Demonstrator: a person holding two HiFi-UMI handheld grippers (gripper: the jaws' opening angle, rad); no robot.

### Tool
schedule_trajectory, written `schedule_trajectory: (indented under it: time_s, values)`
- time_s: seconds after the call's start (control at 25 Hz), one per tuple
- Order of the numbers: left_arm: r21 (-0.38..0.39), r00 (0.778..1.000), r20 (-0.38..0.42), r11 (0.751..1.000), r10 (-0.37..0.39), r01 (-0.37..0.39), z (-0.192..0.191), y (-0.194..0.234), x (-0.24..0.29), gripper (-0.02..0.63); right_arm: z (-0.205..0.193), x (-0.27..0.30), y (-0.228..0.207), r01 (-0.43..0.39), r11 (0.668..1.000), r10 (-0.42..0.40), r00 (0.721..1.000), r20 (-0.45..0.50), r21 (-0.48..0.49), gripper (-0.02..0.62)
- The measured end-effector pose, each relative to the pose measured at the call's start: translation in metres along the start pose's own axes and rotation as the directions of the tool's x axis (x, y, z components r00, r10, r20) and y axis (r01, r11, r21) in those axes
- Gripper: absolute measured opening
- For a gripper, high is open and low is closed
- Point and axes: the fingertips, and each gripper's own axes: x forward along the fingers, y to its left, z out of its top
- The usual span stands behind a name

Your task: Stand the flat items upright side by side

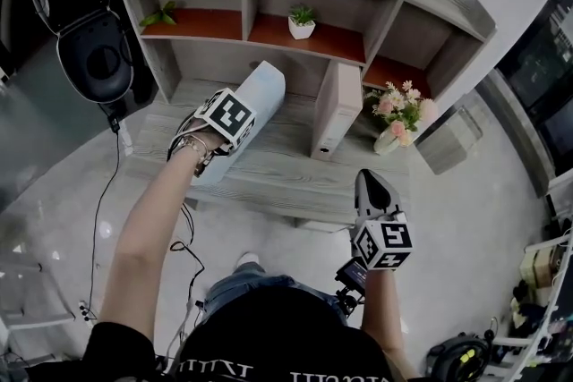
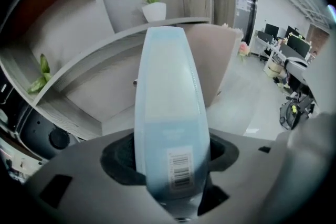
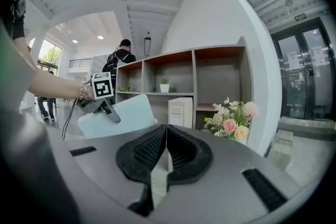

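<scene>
Jaws of the left gripper (image 2: 173,165) clamp a blue book (image 1: 265,90), tilted over the desk (image 1: 277,179) near an upright beige book (image 1: 337,107); right gripper (image 3: 165,148) jaws are clenched, empty.

The shelf unit (image 1: 269,165) was matt grey wood-grain board; the pale blue flat item (image 1: 264,89) looked smooth and slightly glossy; the floor (image 1: 54,192) shone, polished.

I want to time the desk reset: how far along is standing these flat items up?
Done: the beige flat item stands upright on the desk. In hand: the left gripper grips the light blue flat item, which is tilted, not upright. Left: stand it beside the beige one and release. The right gripper is shut and empty.
</scene>
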Motion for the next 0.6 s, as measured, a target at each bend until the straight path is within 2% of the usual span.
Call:
schedule_trajectory:
  time_s: [0.12,0.2,0.36,0.6]
  values:
    - [-0.052,0.994,0.110,0.998,0.022,-0.017,0.011,0.000,-0.009,0.287,0.009,-0.001,-0.004,0.005,1.000,-0.005,1.000,0.016,-0.020,0.016]
    - [-0.084,0.982,0.182,0.996,0.053,-0.038,0.016,-0.001,-0.013,0.287,0.015,-0.002,-0.009,0.014,0.999,-0.013,1.000,0.028,-0.033,0.015]
    - [-0.161,0.946,0.300,0.984,0.122,-0.076,0.021,0.000,-0.021,0.287,0.028,-0.003,-0.022,0.036,0.997,-0.034,0.998,0.045,-0.063,0.016]
    - [-0.266,0.879,0.440,0.962,0.184,-0.068,0.017,-0.009,-0.024,0.290,0.035,-0.006,-0.035,0.072,0.995,-0.068,0.996,0.057,-0.075,0.015]
